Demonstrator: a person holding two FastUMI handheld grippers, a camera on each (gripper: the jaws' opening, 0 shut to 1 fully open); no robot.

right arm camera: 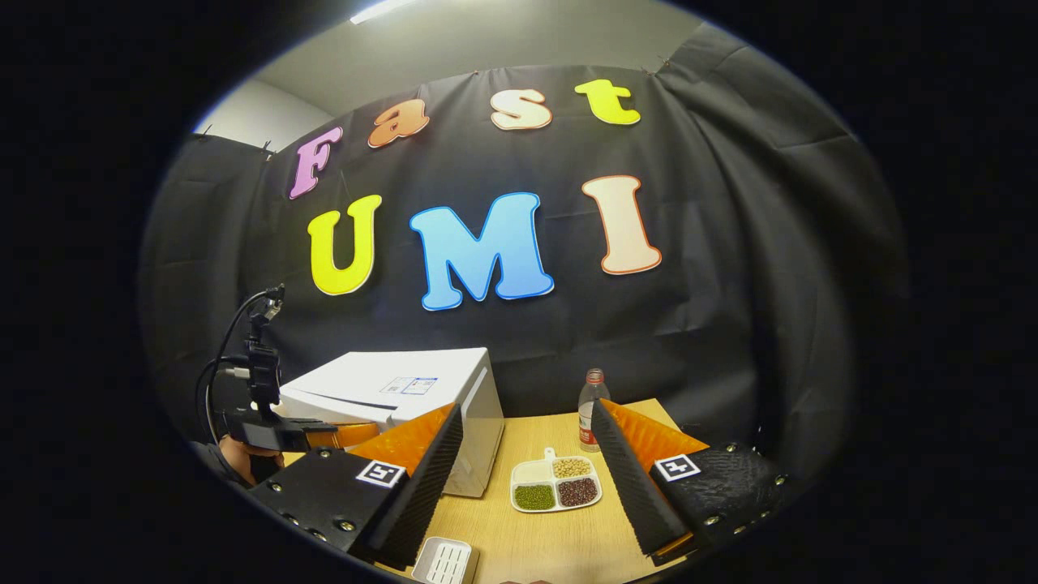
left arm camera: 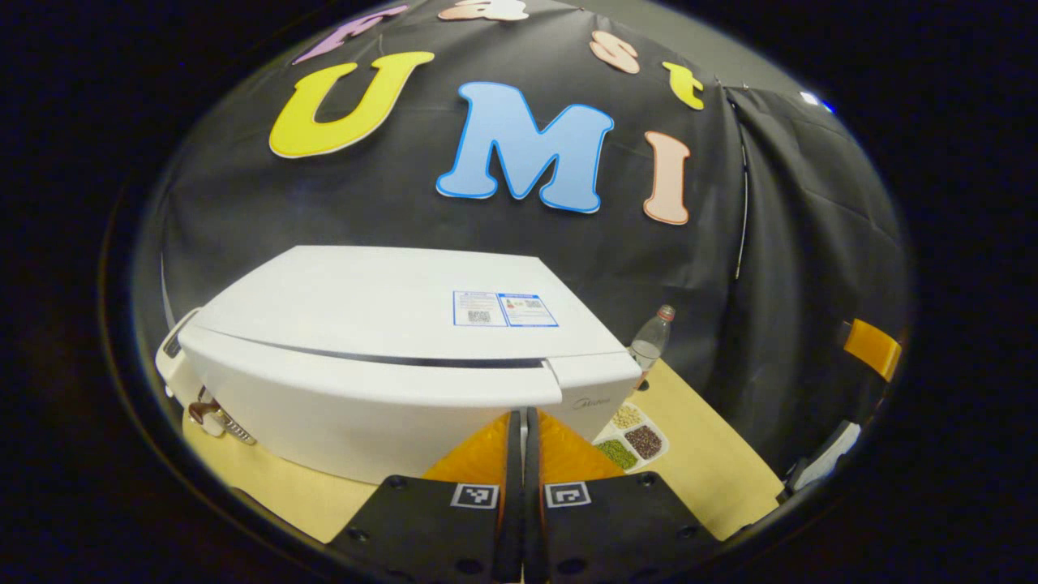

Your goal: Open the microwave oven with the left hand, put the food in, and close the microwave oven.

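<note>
Left gripper view: left hand-held gripper (left arm camera: 523, 422) clenched empty before the closed white microwave oven (left arm camera: 389, 357), a rigid, heavy box, door likely best caught at its edge; right gripper view: right hand-held gripper (right arm camera: 527, 442) released above the light, spill-prone food tray (right arm camera: 556, 483) mid-surface.

On the table (right arm camera: 559, 535), tray (right arm camera: 556, 483) lies between microwave (right arm camera: 405, 397) and bottle (right arm camera: 592, 410).

A light wooden table (right arm camera: 559, 543) carried a white microwave oven (right arm camera: 405, 389) toward its left side, a divided food tray (right arm camera: 556, 483) near the middle, a clear bottle (right arm camera: 591, 410) by the back edge, and a small white slotted tray (right arm camera: 444, 561) at the front edge.
</note>
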